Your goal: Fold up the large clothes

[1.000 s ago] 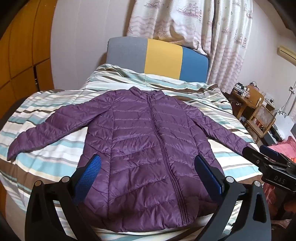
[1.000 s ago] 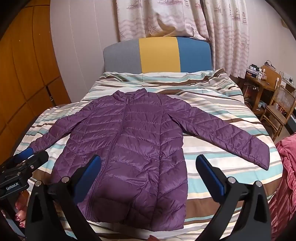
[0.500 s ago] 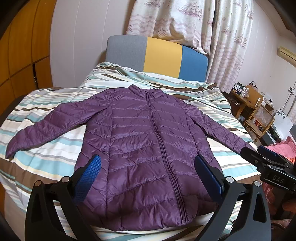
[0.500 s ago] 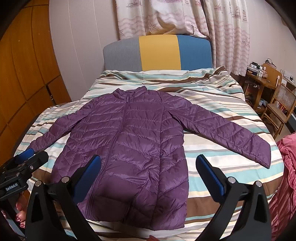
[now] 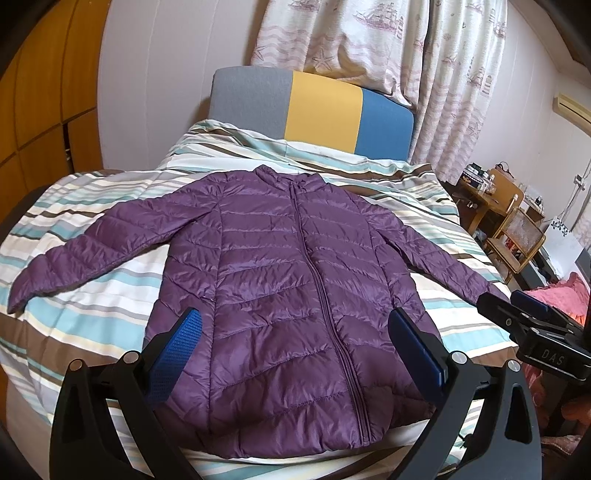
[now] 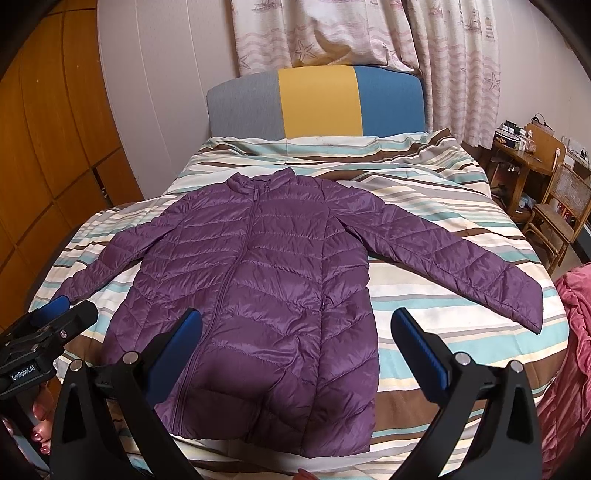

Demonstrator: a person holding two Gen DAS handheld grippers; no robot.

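Drifted a little lower and closer in the left wrist view than a second ago: purple jacket [image 5: 288, 314] now filling more of the frame, hem nearer the bottom edge, headboard [image 5: 314, 107] slightly lower. Much the same shift in the right wrist view, with the jacket [image 6: 258, 295] sitting a touch lower between the fingers. No change in the garment itself: still spread flat, front up, zipped, collar toward the headboard, both sleeves stretched out sideways on the striped bedspread [image 5: 92, 321].

Left gripper [image 5: 295, 332] hovering above the hem end of the jacket, blue fingers [image 5: 173, 354] spread wide apart, nothing between them. Right gripper [image 6: 295, 339] likewise held over the lower part of the jacket, blue fingers [image 6: 421, 347] wide apart and empty. Each gripper visible at the edge of the other's view: the right one at the far right beside the tip of one sleeve, the left one [image 6: 48, 332] at the lower left near the other cuff. Fingernails of a hand [image 6: 38, 417] showing under it.

Around the bed: wooden wardrobe [image 6: 48, 184] on the left, patterned curtains [image 6: 351, 33] behind the headboard, a cluttered wooden desk [image 6: 524, 155] and a cane chair [image 6: 561, 210] to the right, pink fabric [image 6: 569, 350] bunched at the bed's right side. Nothing lying on the jacket or across it.
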